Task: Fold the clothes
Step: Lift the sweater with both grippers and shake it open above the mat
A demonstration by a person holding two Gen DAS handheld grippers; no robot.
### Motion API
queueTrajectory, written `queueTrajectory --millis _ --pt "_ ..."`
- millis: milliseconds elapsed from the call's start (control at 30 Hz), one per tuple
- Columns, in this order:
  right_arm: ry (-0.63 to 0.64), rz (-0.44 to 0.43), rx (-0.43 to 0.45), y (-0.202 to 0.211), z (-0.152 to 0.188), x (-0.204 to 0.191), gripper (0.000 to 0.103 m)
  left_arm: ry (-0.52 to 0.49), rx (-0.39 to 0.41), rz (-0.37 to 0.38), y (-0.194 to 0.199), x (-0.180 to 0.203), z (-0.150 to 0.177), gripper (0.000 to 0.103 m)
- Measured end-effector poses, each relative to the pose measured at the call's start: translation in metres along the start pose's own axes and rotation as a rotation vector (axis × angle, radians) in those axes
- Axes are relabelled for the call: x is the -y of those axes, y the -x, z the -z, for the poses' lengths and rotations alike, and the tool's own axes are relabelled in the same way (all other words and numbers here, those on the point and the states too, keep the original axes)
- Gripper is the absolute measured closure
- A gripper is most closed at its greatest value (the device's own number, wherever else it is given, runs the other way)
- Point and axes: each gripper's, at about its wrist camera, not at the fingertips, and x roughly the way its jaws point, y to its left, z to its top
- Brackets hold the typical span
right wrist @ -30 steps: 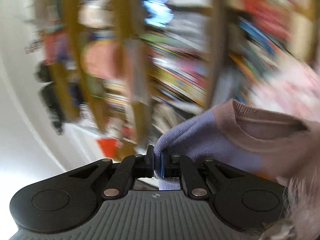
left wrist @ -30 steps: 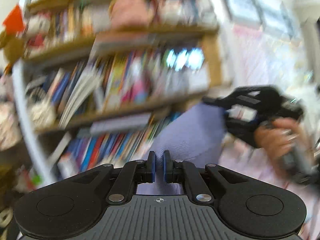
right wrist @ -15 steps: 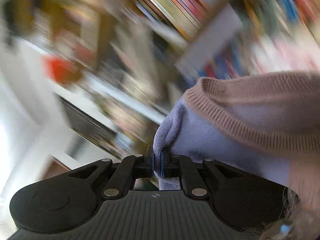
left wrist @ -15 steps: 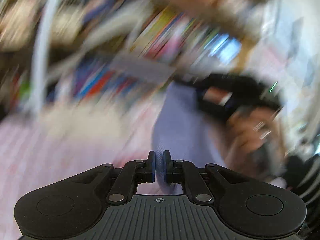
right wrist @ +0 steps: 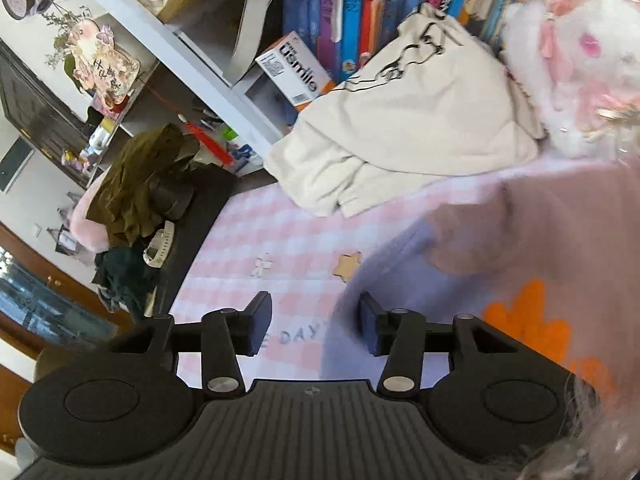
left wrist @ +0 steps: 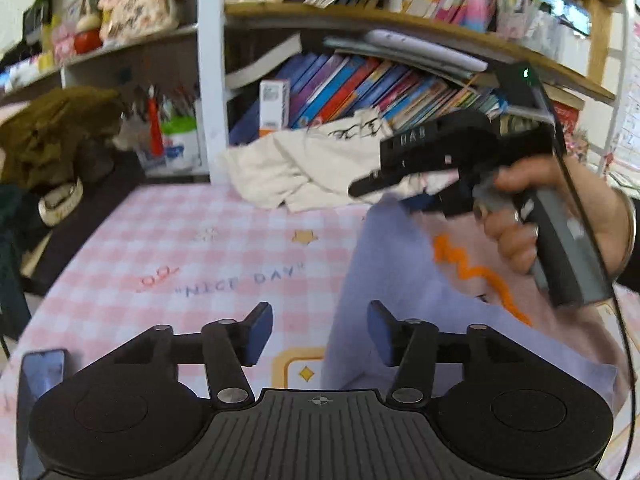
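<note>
A lavender and pink sweater with orange lettering [left wrist: 404,280] lies on the pink checked tablecloth [left wrist: 180,248], at the right of both views; it also shows in the right wrist view [right wrist: 532,264]. My left gripper [left wrist: 319,332] is open and empty just above the sweater's left edge. My right gripper [right wrist: 311,326] is open and empty over the same edge; in the left wrist view it [left wrist: 384,184] hovers above the sweater's far corner.
A crumpled cream garment [left wrist: 308,164] lies at the table's back edge against a bookshelf [left wrist: 360,84]. Olive and dark clothes [right wrist: 148,184] are piled at the left. A phone [left wrist: 40,376] lies near the front left. A plush toy [right wrist: 572,60] sits back right.
Both grippers were shut on the lavender sweater and swinging it through the air. Now both have opened and let go, and the sweater lies on the table.
</note>
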Motion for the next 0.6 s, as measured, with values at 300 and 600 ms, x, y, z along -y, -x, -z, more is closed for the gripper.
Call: queueTrajectory --millis 300,600 --pt "0.144 0.268 0.054 0.095 0.067 0.055 0.055 -0.12 -0.101 0.058 -0.019 0.045 0.023 0.04" --pt "0.227 0.537 -0.005 0.162 0.157 0.108 0.046 -0.325 -0.16 0.106 -0.038 0.114 0.037 0.034"
